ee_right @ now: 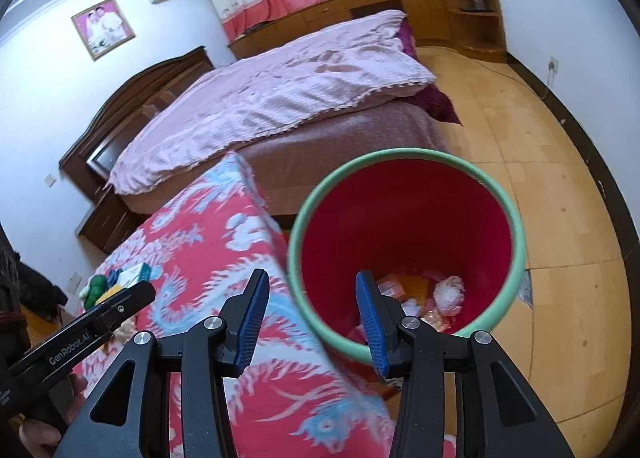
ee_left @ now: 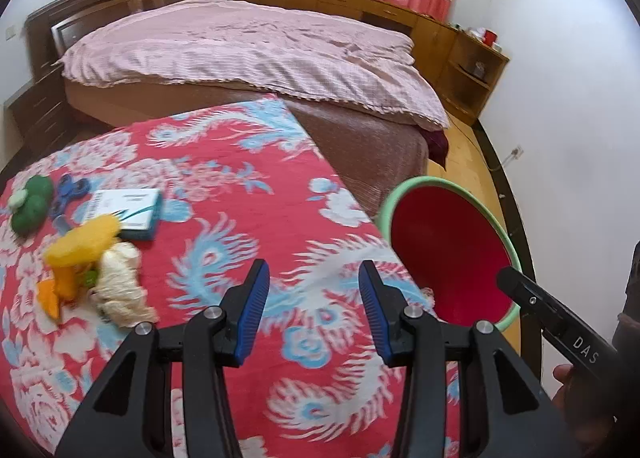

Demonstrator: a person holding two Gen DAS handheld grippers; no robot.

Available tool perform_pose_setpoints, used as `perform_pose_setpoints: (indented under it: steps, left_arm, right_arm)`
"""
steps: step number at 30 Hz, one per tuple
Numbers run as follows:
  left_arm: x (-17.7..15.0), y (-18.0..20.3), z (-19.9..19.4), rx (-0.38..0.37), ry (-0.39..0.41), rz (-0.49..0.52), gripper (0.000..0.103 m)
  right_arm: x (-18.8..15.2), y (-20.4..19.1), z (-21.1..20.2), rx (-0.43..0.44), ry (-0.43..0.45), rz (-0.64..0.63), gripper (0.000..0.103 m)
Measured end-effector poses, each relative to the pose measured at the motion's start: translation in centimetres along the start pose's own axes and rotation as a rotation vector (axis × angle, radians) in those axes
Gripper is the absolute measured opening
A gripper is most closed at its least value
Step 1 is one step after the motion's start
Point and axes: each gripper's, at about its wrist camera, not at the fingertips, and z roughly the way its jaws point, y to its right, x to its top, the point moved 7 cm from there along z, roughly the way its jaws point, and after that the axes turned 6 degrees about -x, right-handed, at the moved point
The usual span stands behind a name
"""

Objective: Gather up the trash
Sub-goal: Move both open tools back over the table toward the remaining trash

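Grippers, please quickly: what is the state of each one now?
Left gripper: open, holding nothing.
Right gripper: open, holding nothing.

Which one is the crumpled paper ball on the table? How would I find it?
Start at the table with the red flowery cloth, and look at the pile of things near its left side. The crumpled paper ball is the cream-white wrinkly lump lying closest to the left gripper, just right of the yellow wrapper. Nothing else there is pale and scrunched.

Bin (ee_right: 404, 218) right of table (ee_left: 248, 218), trash (ee_right: 448, 294) inside, bed (ee_left: 248, 46) behind
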Motion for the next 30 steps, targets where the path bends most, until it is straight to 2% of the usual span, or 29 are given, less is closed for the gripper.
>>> perform_pose_setpoints:
  steps: [15, 30]
  left_arm:
    - [-0.8, -8.4, -5.0, 0.106, 0.073, -0.103, 0.046]
    - [-2.3, -19.3, -6.9, 0.255, 0.075, -0.229, 0.047]
  right_arm:
    - [-2.0, -7.5, 0.5, 0.081, -0.036, -0.114, 0.047]
    - [-4.4, -13.7, 2.8, 0.115, -0.105, -0.213, 0.05]
